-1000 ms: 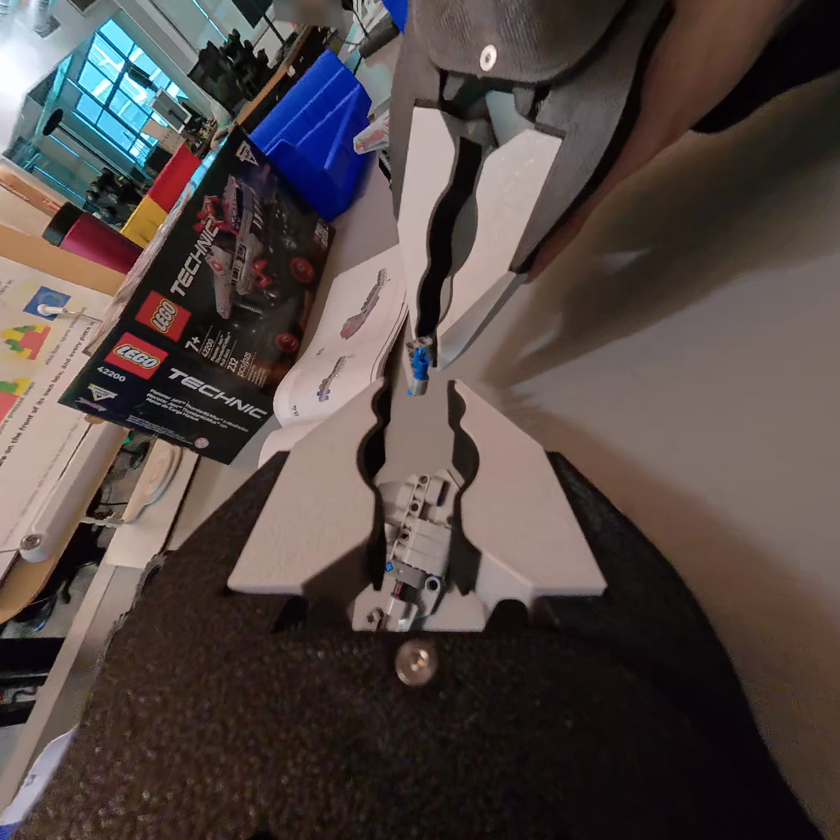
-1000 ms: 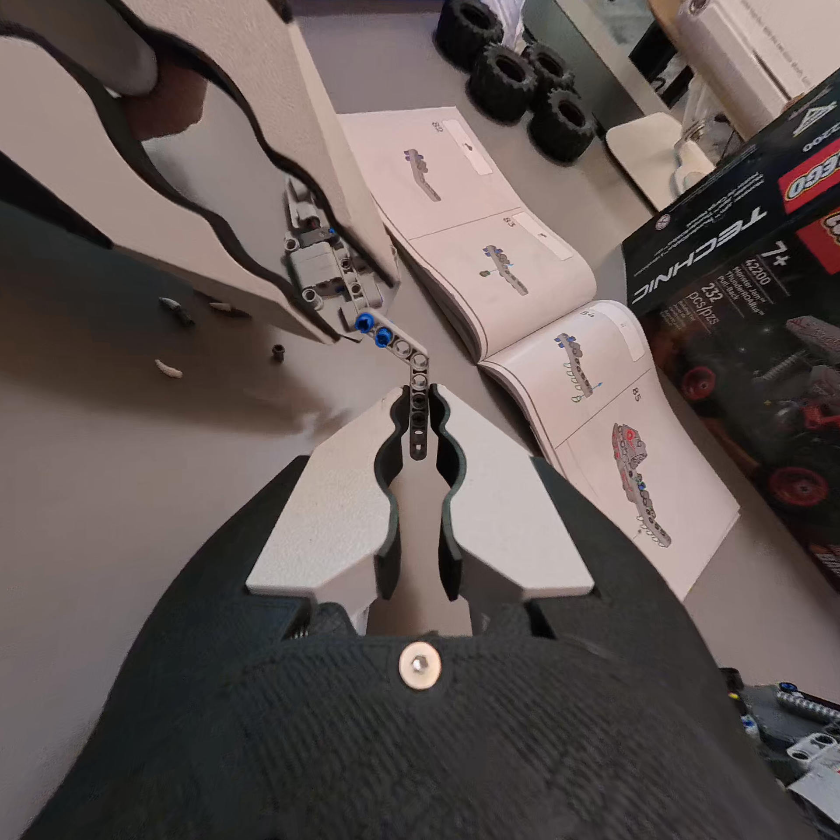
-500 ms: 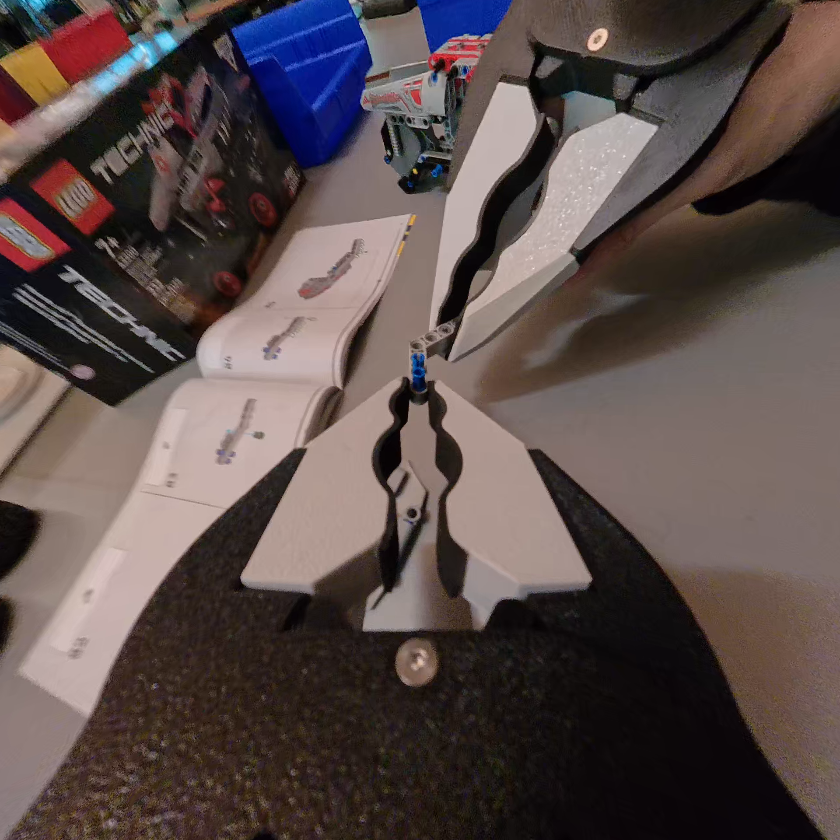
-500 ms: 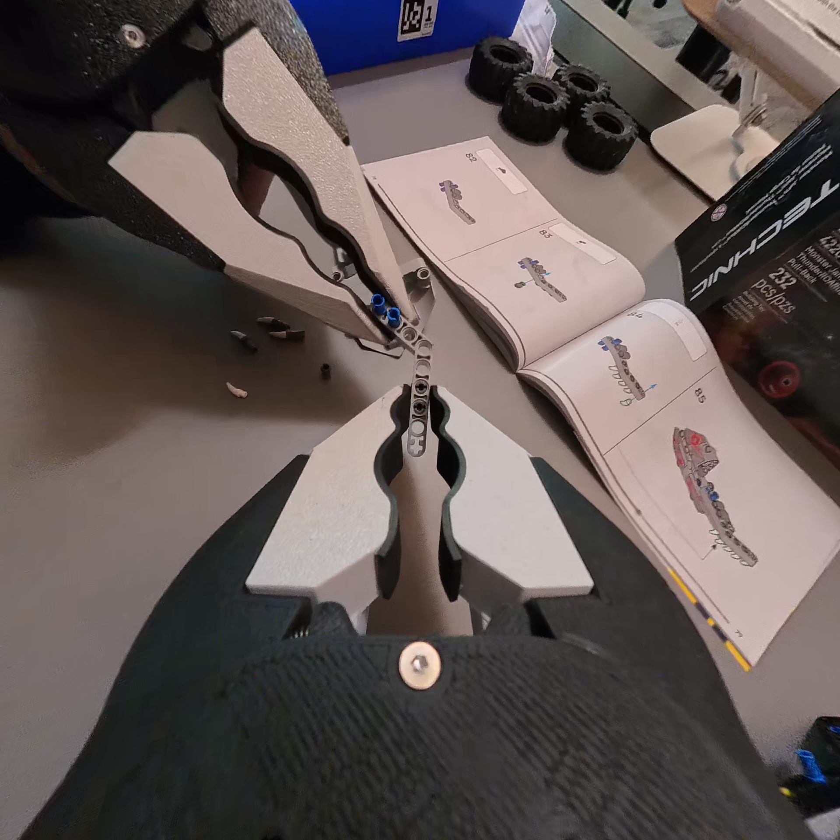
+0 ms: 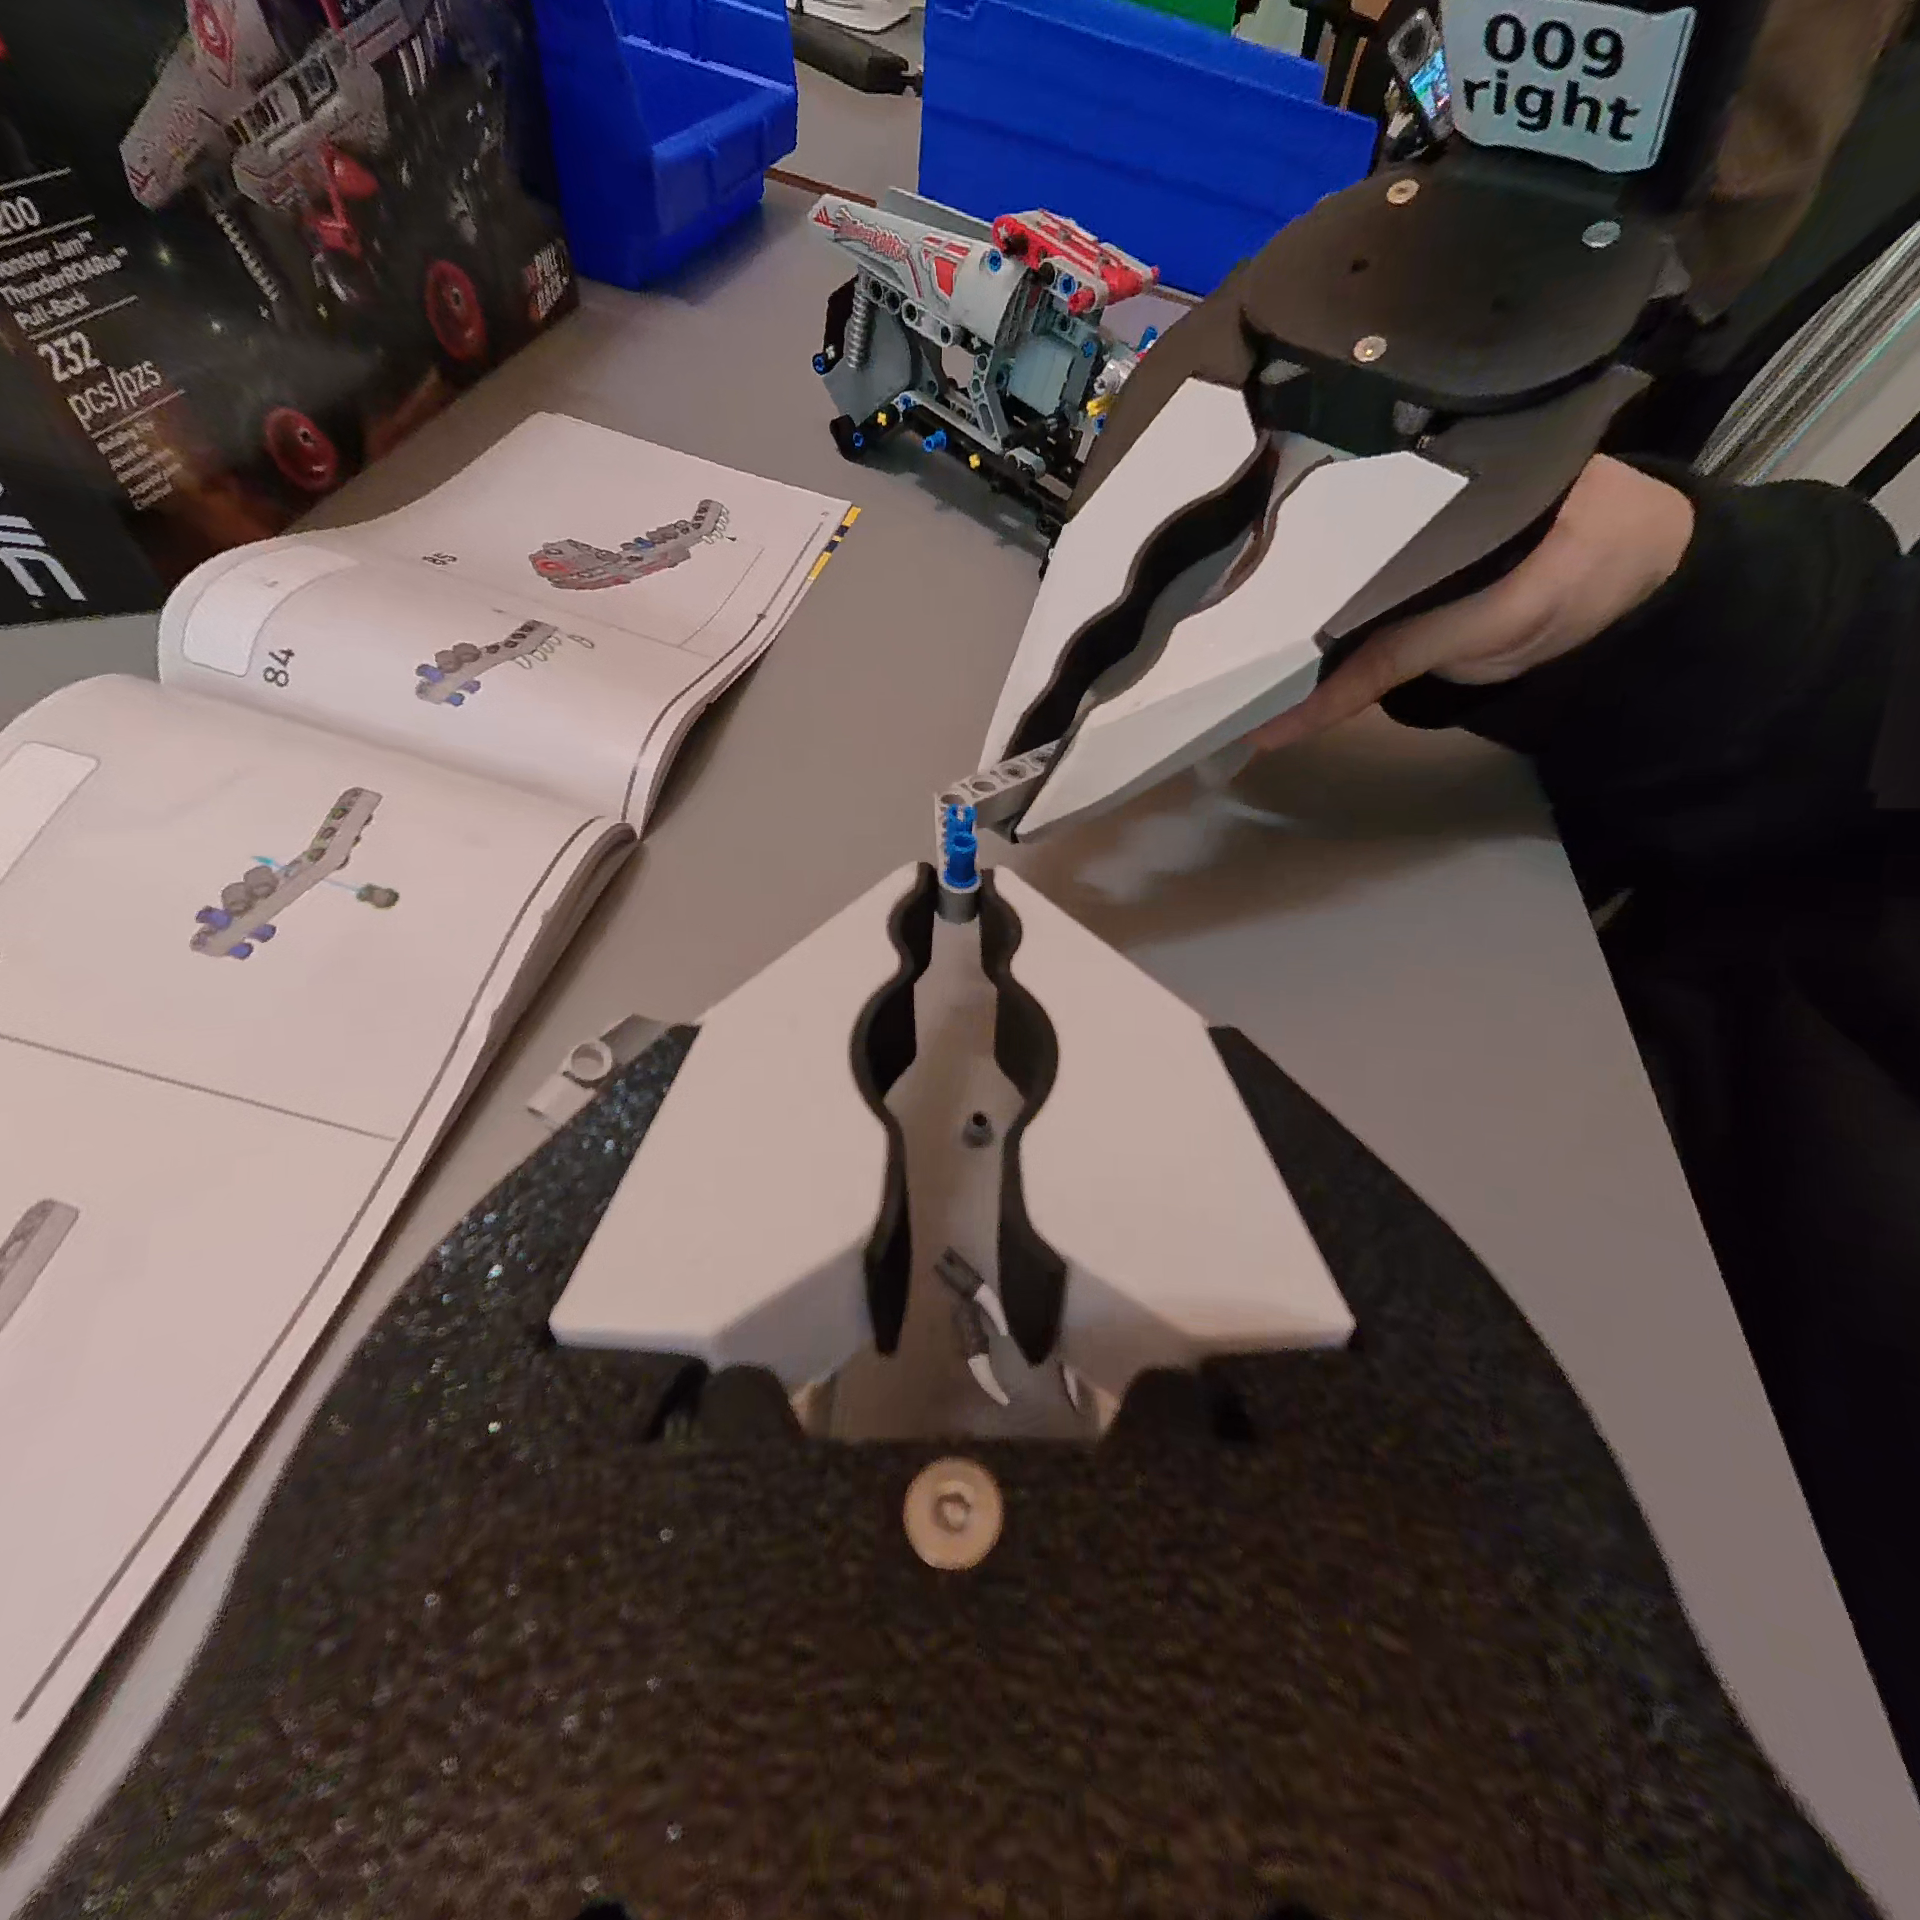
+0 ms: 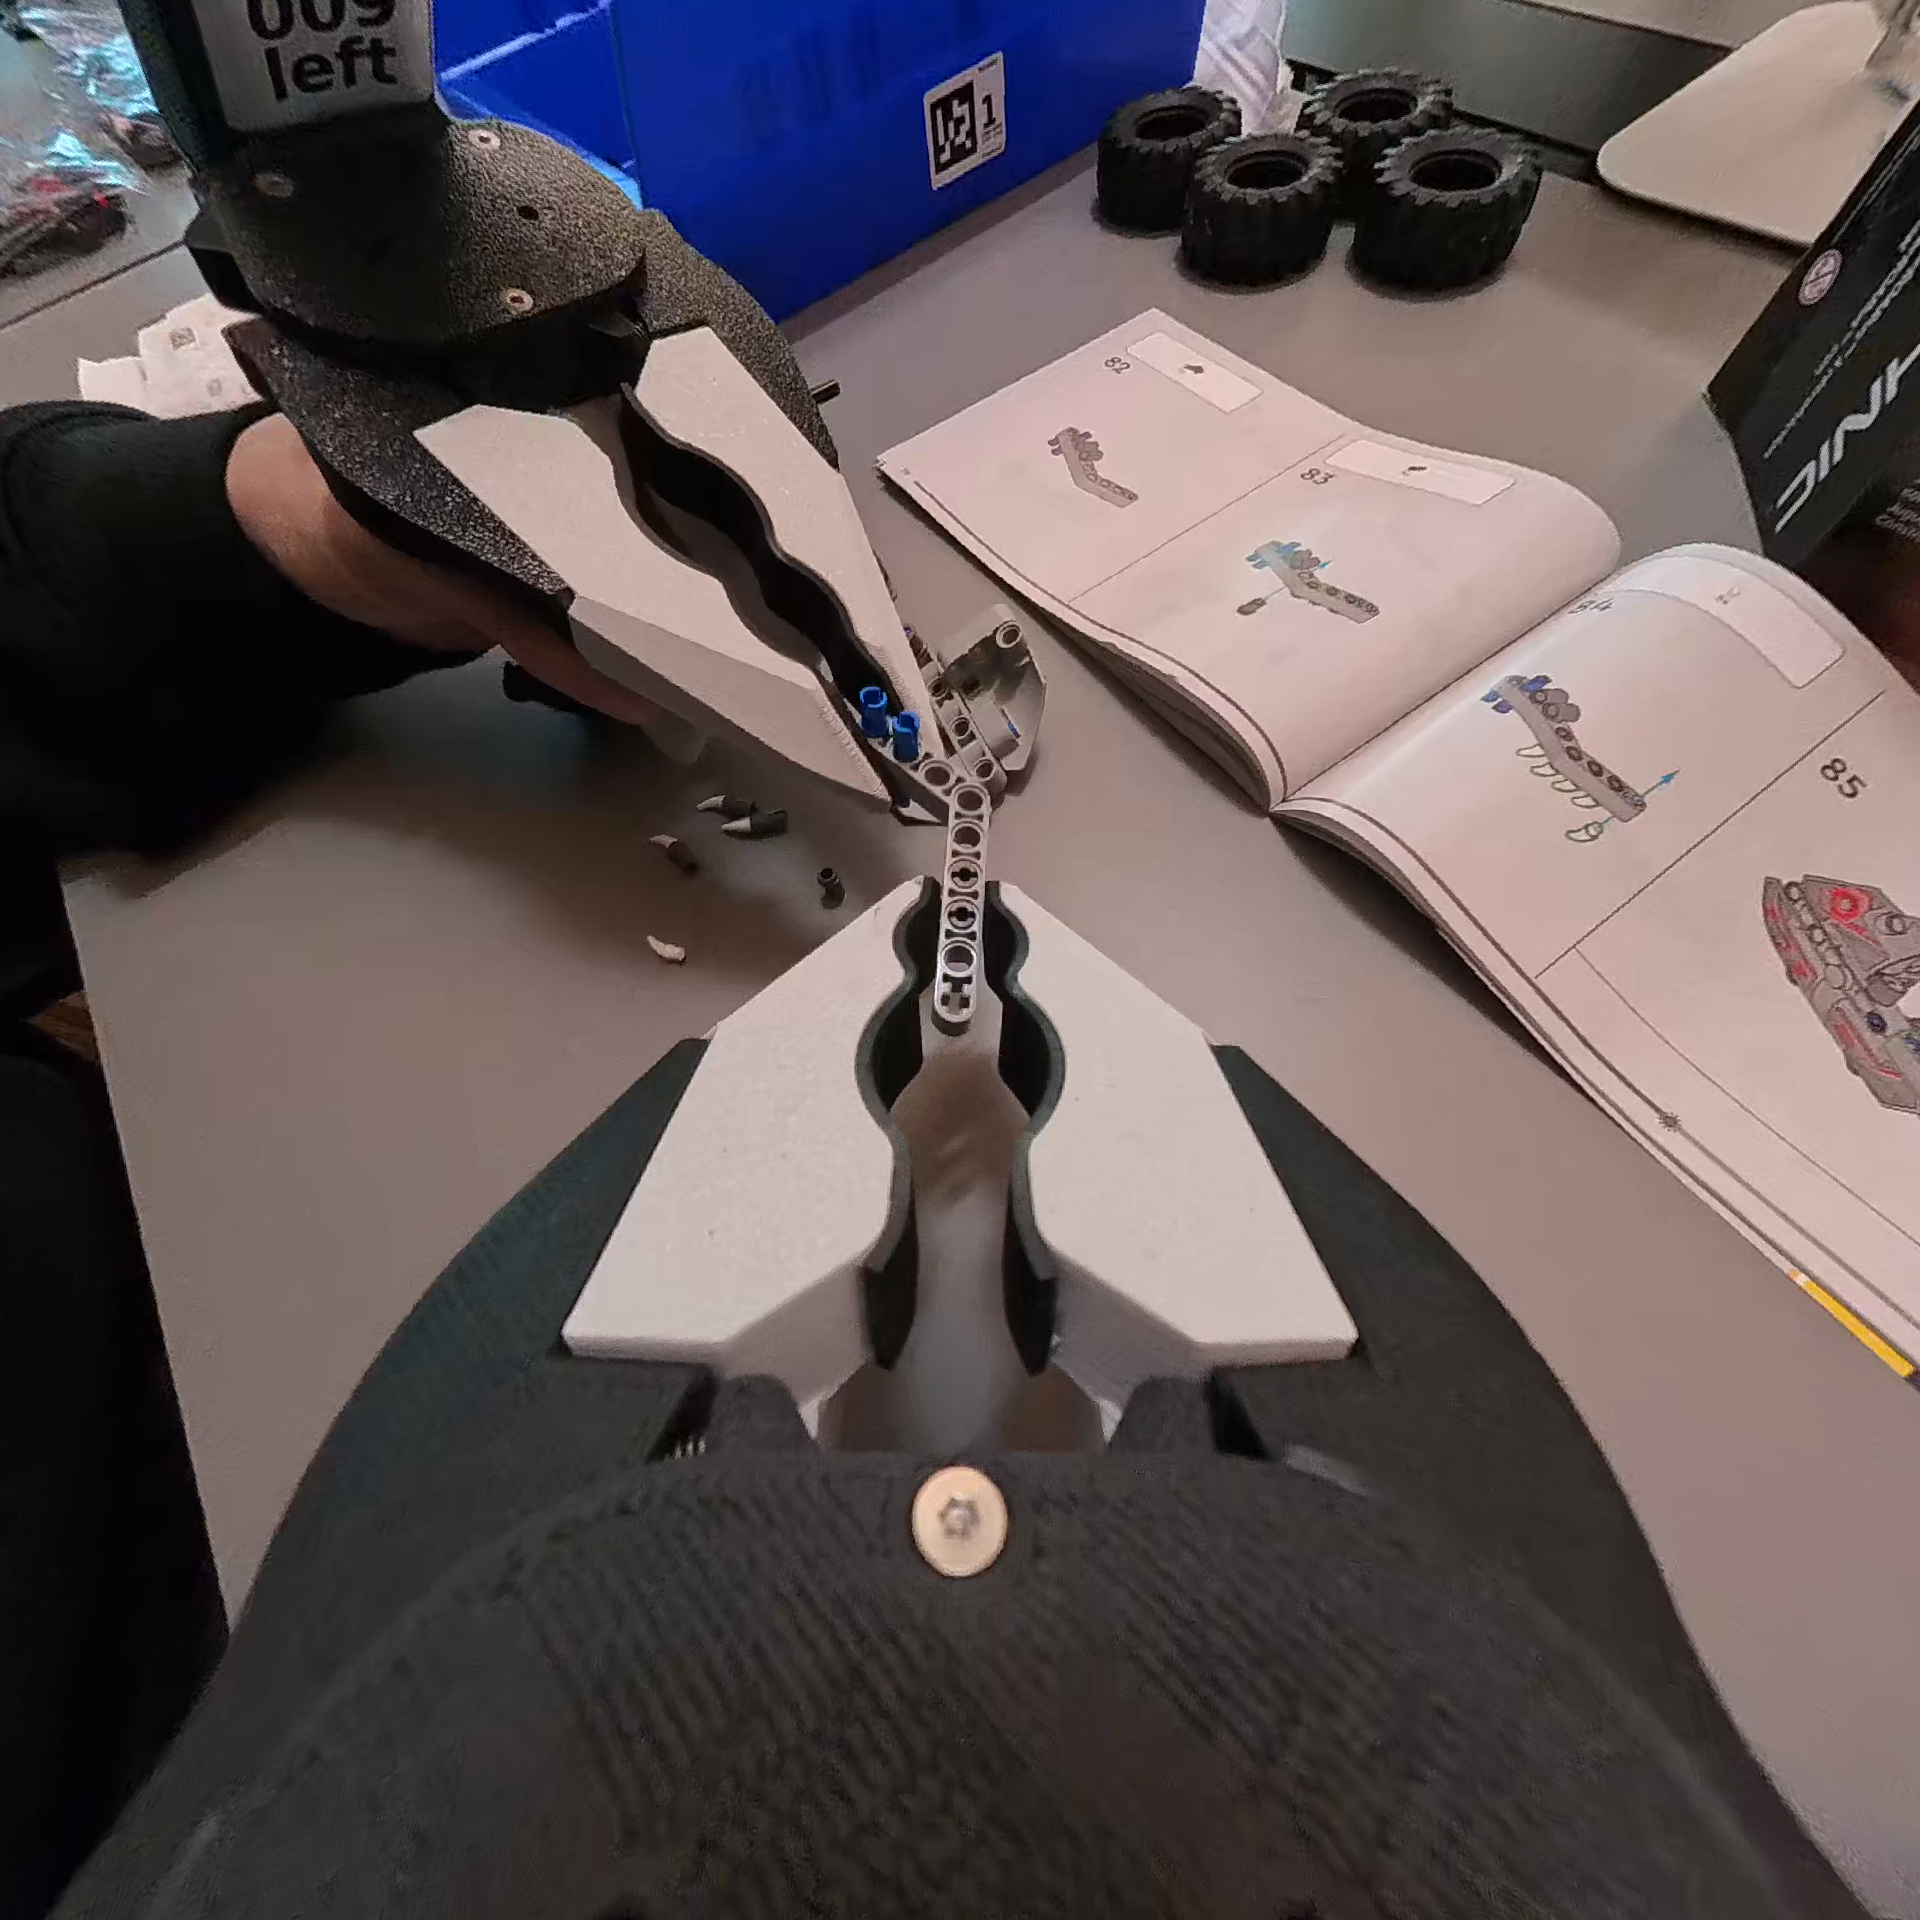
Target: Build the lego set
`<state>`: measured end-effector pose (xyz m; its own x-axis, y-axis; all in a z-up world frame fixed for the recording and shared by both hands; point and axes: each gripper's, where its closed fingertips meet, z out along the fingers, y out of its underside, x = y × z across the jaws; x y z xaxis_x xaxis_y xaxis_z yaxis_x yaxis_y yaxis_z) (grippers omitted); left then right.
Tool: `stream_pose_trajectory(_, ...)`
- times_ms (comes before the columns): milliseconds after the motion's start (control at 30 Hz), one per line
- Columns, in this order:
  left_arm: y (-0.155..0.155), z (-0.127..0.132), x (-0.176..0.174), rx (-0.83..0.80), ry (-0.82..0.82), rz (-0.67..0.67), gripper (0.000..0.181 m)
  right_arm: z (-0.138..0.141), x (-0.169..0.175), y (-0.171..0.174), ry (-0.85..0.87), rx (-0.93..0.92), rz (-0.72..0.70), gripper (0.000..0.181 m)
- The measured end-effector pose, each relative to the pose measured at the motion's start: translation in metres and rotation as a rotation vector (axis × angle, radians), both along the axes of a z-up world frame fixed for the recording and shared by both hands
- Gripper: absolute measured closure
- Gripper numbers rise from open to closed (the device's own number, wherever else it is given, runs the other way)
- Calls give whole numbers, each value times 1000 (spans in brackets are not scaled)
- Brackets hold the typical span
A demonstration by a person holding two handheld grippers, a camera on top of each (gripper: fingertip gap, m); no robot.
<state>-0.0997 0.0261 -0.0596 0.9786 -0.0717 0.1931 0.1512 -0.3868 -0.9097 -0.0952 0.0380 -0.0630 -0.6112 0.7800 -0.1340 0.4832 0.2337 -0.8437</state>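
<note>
My right tongs (image 6: 958, 888): closed tight on the long end of a grey bent beam (image 6: 961, 914) with a row of holes. I hold it up over the grey table (image 6: 416, 1039).

My left tongs (image 5: 958, 883): closed on the far, short end of that beam, where two blue pins (image 6: 888, 724) stick out. In the left wrist view I think the tips pinch a small grey piece with a blue pin (image 5: 957, 840) on it, but it is tiny and I can't be sure.

Where the rest is: the half-built truck (image 5: 987, 343) stands far back by the blue bins (image 5: 665, 135). The open instruction book (image 6: 1403, 665) lies to one side, and four black tires (image 6: 1320, 187) sit beyond it.

What could go wrong: if I push crooked, the pin may miss its hole and pop out.

Another slip: if I squeeze or twist too hard, the beam could turn in my right tongs and drop.

Mess below: tiny loose bits (image 6: 743, 826) and a grey angled piece (image 6: 987, 696) lie under my tongs. A dropped pin could get lost there.
</note>
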Motion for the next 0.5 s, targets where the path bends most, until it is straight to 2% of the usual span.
stream_pose_trajectory(500,0,1,3,13,52,-23,176,1,2,1,15,-6,3,175)
